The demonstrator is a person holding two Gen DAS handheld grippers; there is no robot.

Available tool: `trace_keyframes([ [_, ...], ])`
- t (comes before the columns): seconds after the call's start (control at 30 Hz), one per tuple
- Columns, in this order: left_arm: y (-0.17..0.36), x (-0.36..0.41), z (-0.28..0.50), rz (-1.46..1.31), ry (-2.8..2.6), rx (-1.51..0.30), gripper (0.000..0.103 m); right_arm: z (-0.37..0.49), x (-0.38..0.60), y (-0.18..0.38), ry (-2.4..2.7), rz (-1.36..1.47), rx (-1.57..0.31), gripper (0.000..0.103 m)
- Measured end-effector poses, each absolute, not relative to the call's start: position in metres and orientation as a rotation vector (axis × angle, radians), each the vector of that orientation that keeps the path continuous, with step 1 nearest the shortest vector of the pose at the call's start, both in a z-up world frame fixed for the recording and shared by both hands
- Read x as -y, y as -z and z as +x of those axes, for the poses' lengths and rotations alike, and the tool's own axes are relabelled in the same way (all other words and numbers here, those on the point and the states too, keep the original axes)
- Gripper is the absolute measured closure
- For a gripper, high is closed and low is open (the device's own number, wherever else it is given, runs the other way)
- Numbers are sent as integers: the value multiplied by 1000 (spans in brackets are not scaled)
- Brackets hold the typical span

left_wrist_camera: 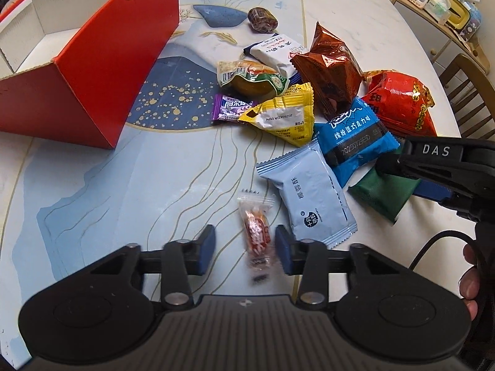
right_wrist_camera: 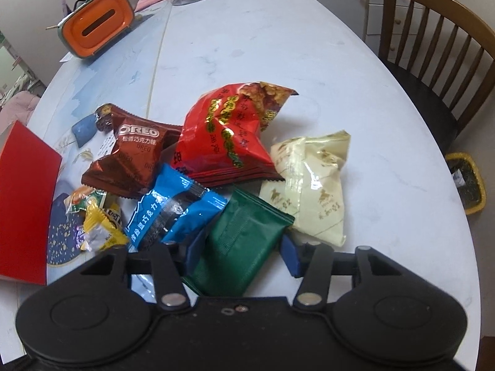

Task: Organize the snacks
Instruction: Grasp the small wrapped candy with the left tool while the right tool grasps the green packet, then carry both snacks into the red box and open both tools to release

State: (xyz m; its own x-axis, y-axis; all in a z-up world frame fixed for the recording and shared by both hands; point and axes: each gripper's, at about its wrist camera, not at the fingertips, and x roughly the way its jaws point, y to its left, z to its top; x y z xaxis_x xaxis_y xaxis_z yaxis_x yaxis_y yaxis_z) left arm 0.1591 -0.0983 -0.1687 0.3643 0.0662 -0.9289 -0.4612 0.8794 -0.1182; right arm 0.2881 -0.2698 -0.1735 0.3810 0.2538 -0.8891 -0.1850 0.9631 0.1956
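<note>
Left tongs (left_wrist_camera: 244, 244) parted, low over the table, right tongs (right_wrist_camera: 241, 247) spread wide, angled downward

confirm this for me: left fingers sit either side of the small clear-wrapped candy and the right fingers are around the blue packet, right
Not quite. The right wrist view shows the right gripper with its fingers around the dark green packet, not the blue packet. The small clear-wrapped candy does lie between the left gripper fingers.

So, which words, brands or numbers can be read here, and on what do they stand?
"DAS": right gripper.
"OREO": brown packet.
"2025072": blue packet; remaining characters unclear.
"20250421A": yellow packet.
The Chinese print on the other wrappers is too small or blurred.
</note>
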Motion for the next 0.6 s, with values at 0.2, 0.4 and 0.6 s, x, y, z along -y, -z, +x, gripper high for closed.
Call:
trace_keyframes([
  [0.2,169,95,157,-400,-371,-1143,83,291,276,173,-333,98,-1138,73],
  [0.4,168,90,154,-439,-415,-1140,84,291,291,169,-394,129,-1109,84],
  [0.6,161,83,143,-478,-450,-1125,86,289,304,165,-443,146,-1105,91],
])
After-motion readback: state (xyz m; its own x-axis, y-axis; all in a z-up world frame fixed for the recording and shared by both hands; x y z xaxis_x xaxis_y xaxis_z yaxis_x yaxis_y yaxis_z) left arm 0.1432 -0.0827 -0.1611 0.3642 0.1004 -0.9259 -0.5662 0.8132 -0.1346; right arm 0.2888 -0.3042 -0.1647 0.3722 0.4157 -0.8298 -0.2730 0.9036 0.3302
